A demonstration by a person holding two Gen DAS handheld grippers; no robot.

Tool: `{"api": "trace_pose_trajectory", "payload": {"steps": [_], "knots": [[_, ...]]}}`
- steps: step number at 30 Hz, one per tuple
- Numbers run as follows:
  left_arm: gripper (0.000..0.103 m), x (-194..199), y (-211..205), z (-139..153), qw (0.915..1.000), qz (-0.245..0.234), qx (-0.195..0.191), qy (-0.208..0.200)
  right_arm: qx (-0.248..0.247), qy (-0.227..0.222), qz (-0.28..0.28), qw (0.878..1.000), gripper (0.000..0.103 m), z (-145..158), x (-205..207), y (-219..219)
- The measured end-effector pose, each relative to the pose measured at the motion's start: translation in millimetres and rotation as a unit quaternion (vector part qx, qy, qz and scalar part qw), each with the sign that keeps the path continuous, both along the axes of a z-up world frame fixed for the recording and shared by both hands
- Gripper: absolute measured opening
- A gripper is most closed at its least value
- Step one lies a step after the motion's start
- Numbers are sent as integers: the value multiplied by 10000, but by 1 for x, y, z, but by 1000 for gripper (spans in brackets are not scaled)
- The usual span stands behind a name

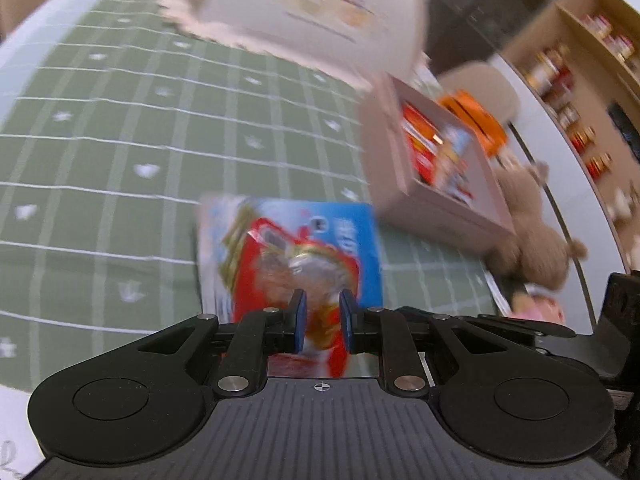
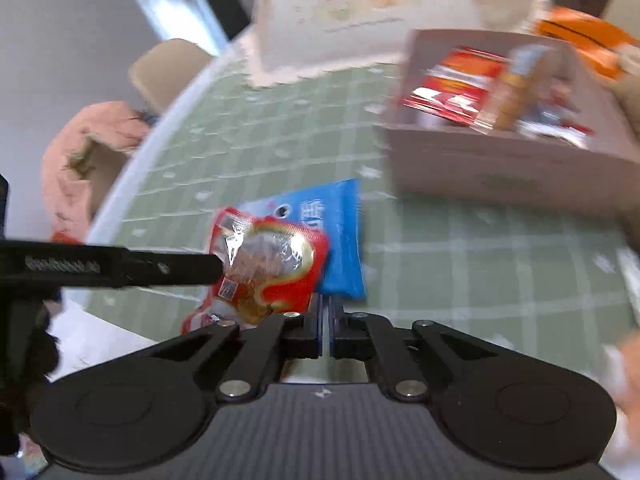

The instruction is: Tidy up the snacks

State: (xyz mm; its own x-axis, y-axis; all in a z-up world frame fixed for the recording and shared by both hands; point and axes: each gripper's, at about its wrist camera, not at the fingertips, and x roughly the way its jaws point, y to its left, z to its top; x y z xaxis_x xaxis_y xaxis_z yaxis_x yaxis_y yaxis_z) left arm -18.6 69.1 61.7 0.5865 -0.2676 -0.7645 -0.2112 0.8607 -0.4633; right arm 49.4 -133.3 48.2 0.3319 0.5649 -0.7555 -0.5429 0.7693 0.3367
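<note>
Left claw (image 1: pixel 323 322) pinching crinkled red foil snack pack (image 1: pixel 296 264).

Table (image 2: pixel 132 184): rounded white edge, covered by a green cloth (image 1: pixel 120 152) with a white grid and small white motifs.

Lying on the cloth:
- blue snack packet (image 2: pixel 344 240), flat, toward the near edge;
- cardboard box (image 2: pixel 500 168), open-topped, holding red and other packets, toward the right side;
- large cream bag with a printed face (image 2: pixel 360 12), at the far edge;
- brown plush toy (image 1: pixel 532 236), touching the box at the right edge.
</note>
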Motion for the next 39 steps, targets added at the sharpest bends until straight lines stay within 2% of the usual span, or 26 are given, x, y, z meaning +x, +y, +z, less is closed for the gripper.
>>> {"api": "trace_pose_trajectory", "payload": {"steps": [3, 5, 8, 9, 10, 11, 12, 13, 14, 15, 16, 17, 18, 20, 21, 22, 24, 26, 28, 29, 32, 35, 37, 39], "knots": [[20, -9, 24, -1, 9991, 426, 11, 23, -153, -333, 296, 9989, 12, 7, -8, 26], [20, -14, 38, -5, 9980, 625, -25, 122, -334, -618, 570, 9959, 27, 8, -18, 37], [20, -19, 43, -12, 9973, 666, -75, 301, -663, -1151, 779, 9881, 32, 8, -20, 42], [20, -21, 42, -14, 9976, 589, -105, 348, -663, -1151, 779, 9881, 35, 8, -20, 42], [20, -22, 40, -17, 9979, 497, -136, 403, -724, -1348, 954, 9836, 50, 9, -18, 43], [20, -23, 37, -18, 9981, 392, -160, 447, -860, -1733, 1604, 9679, 71, 12, -14, 48], [20, -24, 34, -18, 9985, 269, -165, 455, -961, -1940, 1990, 9558, 79, 12, -15, 52], [20, -24, 30, -17, 9986, 164, -160, 468, -1159, -2268, 2452, 9354, 83, 9, -16, 57], [20, -24, 29, -17, 9987, 75, -159, 481, -1355, -2562, 2691, 9185, 83, 6, -16, 62], [20, -25, 28, -17, 9987, 24, -140, 487, -1628, -2933, 2936, 8952, 83, 0, -16, 69], [20, -26, 28, -18, 9987, -26, -97, 502, -1805, -3100, 3120, 8798, 83, -5, -14, 76], [20, -26, 28, -18, 9986, -65, -16, 519, -1904, -3149, 3270, 8704, 83, -8, -9, 84], [20, -26, 28, -19, 9984, -79, 123, 542, -1902, -3122, 3336, 8690, 83, -10, -4, 92], [28, -26, 31, -22, 9973, -89, 343, 642, -1593, -2769, 3188, 8923, 82, -8, 14, 105], [31, -28, 35, -22, 9974, -59, 310, 647, -1391, -2346, 3017, 9135, 82, -7, 28, 114], [30, -29, 38, -22, 9975, -31, 261, 652, -1255, -2036, 2878, 9274, 82, -9, 38, 118], [30, -33, 41, -19, 9979, -64, 257, 598, -1012, -1308, 2471, 9548, 68, -15, 58, 122], [30, -35, 39, -14, 9980, -172, 326, 515, -780, -902, 2153, 9692, 56, -17, 64, 115], [30, -36, 35, -15, 9973, -254, 449, 519, -851, -907, 1880, 9743, 46, -17, 60, 103], [30, -34, 32, -18, 9969, -271, 487, 553, -872, -893, 1685, 9778, 45, -16, 57, 92], [34, -30, 25, -24, 9980, -205, 381, 471, -1004, -900, 1221, 9833, 45, -19, 44, 57], [38, -20, 15, -24, 9976, -198, 515, 413, -1162, -841, 688, 9873, 45, -23, 37, 11], [41, -13, 5, -25, 9975, -218, 564, 378, -1483, -812, 320, 9851, 45, -28, 34, -16], [42, -7, -5, -26, 9972, -305, 609, 303, -1510, -835, 187, 9848, 45, -24, 27, -35]]}}
